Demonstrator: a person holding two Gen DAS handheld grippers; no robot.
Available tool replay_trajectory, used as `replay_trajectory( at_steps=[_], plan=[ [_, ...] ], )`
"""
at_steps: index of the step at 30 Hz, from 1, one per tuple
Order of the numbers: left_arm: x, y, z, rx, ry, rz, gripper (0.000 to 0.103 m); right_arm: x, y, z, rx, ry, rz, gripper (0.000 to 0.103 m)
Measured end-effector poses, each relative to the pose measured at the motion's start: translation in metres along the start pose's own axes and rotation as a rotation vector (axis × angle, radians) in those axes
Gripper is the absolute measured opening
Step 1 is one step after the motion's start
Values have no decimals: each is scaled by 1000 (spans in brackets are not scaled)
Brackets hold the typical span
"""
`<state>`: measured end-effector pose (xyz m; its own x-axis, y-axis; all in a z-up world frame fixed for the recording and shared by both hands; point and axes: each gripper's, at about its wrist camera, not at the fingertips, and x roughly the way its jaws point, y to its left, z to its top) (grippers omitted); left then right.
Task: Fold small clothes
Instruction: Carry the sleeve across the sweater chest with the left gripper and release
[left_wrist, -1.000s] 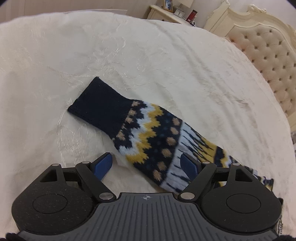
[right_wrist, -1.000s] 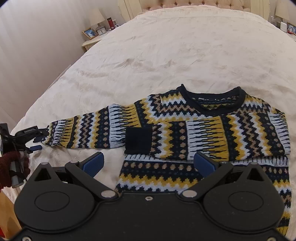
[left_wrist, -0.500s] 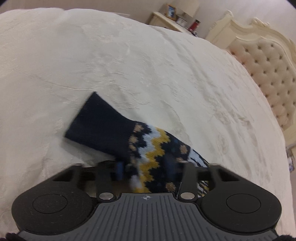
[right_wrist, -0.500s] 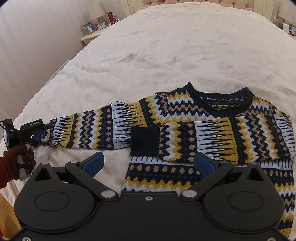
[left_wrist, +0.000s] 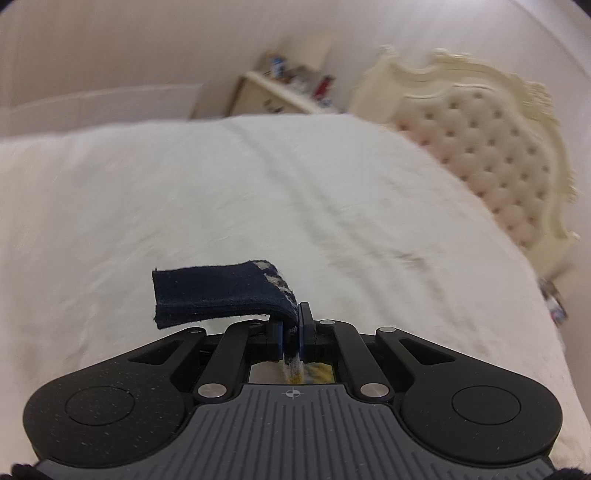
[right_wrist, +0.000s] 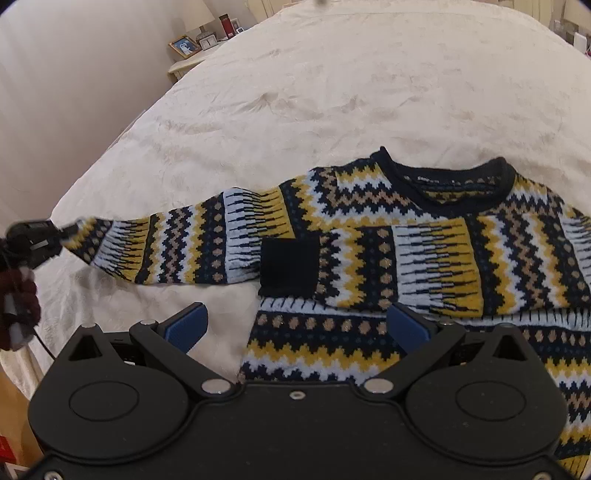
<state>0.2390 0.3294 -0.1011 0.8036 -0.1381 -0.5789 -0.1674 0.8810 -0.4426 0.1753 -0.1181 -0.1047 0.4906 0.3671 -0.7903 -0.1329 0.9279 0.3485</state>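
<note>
Left wrist: left gripper (left_wrist: 291, 334) clamped on sleeve cuff (left_wrist: 221, 291), lifted; right gripper (right_wrist: 295, 326) jaws apart over sweater (right_wrist: 406, 240) hem.

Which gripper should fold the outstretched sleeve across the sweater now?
Left. The left gripper is shut on the sleeve near its cuff, already lifted. The right gripper hangs open, empty, over the hem.

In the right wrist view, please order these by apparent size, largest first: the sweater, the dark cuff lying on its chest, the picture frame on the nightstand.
1. sweater
2. dark cuff
3. picture frame, though it stands far from the camera, so it looks smaller than it is.
</note>
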Motion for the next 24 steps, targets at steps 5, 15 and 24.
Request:
replay_trajectory(
  at_steps=[5,15,24],
  plan=[
    [-20,-57,3,37,-42,-87,6,-8,-19,-6,5,-10,29,103],
    [-28,-196,-20,136,-43,-274,6,-33,-87,-21,59,-19,72,103],
    [13,-295,-95,183,85,-380,6,-55,-157,-25,84,-34,73,103]
  ],
)
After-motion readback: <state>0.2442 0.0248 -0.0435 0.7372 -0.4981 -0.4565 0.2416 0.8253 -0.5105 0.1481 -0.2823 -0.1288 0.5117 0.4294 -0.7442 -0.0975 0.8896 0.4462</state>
